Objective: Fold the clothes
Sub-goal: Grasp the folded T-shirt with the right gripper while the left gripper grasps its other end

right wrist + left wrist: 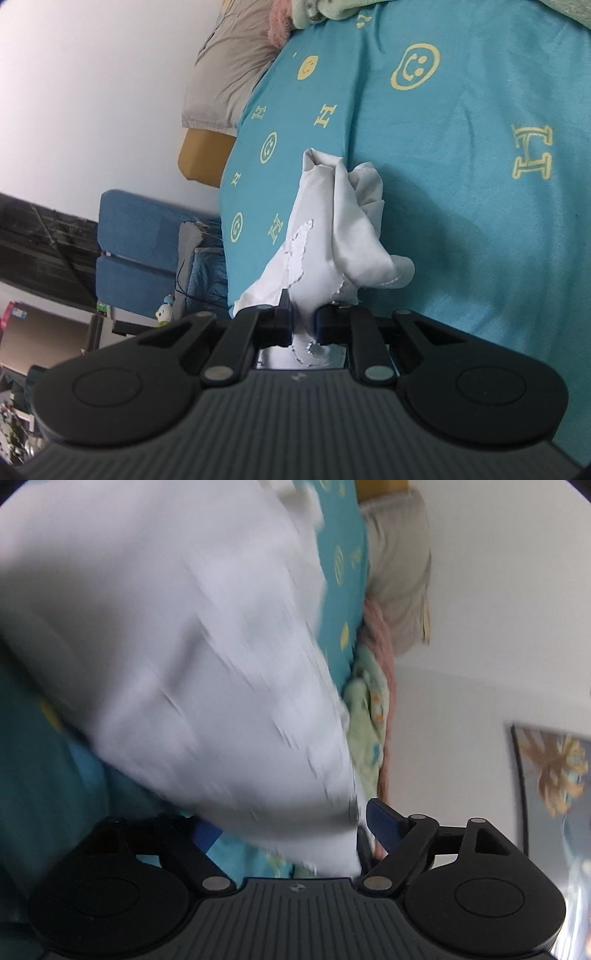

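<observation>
Our right tongs (302,325) were clamped on a crumpled white cloth garment (332,236), held just above the teal bed sheet printed with yellow smiley faces (461,166). Our left tongs (291,830) stood wide apart, the blurred white cloth (184,646) draped between them.

Bedsheet (461,155): teal — yellow smileys and letters
Pillow (229,74): grey-beige, at the bed's edge
Chair (140,240): blue — beside the bed
Picture (554,771): on the wall
</observation>
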A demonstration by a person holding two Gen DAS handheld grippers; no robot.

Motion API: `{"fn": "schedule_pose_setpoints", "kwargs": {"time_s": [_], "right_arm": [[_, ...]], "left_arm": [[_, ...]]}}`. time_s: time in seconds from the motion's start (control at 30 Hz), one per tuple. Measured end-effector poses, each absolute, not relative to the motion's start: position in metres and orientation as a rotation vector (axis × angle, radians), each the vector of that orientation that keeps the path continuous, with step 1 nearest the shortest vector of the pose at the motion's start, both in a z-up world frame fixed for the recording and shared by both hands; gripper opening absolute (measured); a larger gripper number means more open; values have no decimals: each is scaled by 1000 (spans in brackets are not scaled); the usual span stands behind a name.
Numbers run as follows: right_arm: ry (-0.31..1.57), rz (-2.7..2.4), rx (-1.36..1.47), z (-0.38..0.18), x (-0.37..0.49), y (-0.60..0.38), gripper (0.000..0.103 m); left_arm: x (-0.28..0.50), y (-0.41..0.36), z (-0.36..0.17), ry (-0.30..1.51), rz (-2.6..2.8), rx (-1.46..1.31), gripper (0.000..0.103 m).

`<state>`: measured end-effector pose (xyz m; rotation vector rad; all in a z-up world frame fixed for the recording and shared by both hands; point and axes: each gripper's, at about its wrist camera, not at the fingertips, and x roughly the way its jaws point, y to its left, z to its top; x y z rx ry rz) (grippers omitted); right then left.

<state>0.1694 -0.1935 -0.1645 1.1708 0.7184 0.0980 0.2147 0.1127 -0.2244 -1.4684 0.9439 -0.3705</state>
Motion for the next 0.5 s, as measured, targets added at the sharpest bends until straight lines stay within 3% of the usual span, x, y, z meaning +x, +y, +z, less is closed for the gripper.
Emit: {"fn": "schedule_pose_setpoints", "kwargs": {"time_s": [0.07,0.2,0.5], "right_arm": [[718,99,1194,-165,168,-198,13],[707,101,1189,-162,163,-202,13],[623,98,1134,-143,150,-206,13]], "left_arm": [[208,123,-226,922,-332,-1513,70],[190,132,-214,872,-267,-1469,64],[167,149,-185,749,-258,-1448,59]]}}
